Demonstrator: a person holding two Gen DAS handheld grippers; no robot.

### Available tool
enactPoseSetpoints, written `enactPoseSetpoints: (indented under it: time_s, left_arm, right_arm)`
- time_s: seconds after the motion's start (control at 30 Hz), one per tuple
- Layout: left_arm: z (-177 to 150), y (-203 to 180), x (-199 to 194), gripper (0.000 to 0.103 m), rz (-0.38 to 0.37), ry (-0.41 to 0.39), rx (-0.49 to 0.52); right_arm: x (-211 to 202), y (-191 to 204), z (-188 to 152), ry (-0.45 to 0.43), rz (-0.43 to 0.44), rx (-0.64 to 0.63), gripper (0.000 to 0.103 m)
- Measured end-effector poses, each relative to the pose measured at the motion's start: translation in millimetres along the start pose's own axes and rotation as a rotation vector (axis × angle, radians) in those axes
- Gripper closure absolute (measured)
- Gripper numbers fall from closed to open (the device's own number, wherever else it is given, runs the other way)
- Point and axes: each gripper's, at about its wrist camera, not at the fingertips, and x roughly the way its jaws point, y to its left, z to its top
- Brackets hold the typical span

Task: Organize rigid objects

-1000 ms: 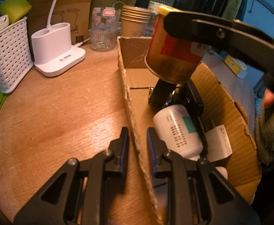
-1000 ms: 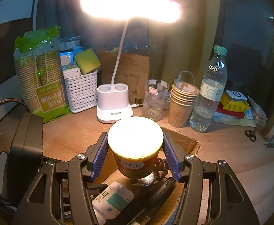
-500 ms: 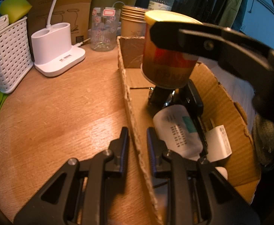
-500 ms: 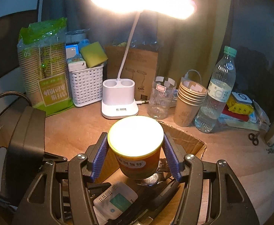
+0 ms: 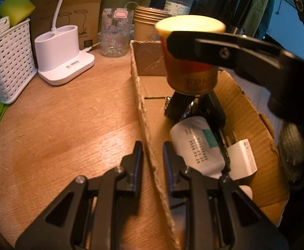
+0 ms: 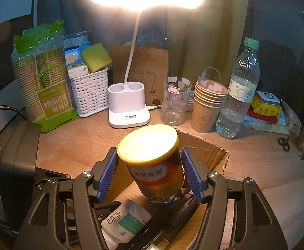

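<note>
Lamp-lit and crowded, our desk (image 5: 58, 125) carries a cardboard box (image 5: 245, 112) of loose items. Compared with a second ago, the can (image 6: 152, 162) has come upright from its tilt and now sits on the dark items in the box, and our right hand-held gripper (image 6: 150, 173) is opening: its blue pads (image 6: 108, 170) stand just clear of the can's sides, with the can between them. We judge the can is being released, so this placement is nearly done. Its long axis runs near vertical, yellow lid up, leaning slightly in the right wrist view. Our left hand-held gripper (image 5: 152, 164) is closed on the box wall, steadying it. A white bottle (image 5: 197, 145) lies on its side nearby.
</note>
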Motion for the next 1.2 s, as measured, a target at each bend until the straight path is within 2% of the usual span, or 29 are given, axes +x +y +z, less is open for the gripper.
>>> enactPoseSetpoints:
  time_s: [0.13,0.33,1.2]
  left_arm:
    - [0,0,0,0.082,0.0,0.0,0.0]
    - [1,0,1,0.082,-0.001,0.0,0.0]
    - [0,-5,-2,0.082,0.009,-0.009,0.006]
  right_arm:
    - [-1,-5,2,-0.009,0.003,0.03,0.031]
    - [1,-25,5,-0.019,-0.04,0.11,0.031]
    - [-20,-29,-20,-0.015,-0.079,0.153,0.031]
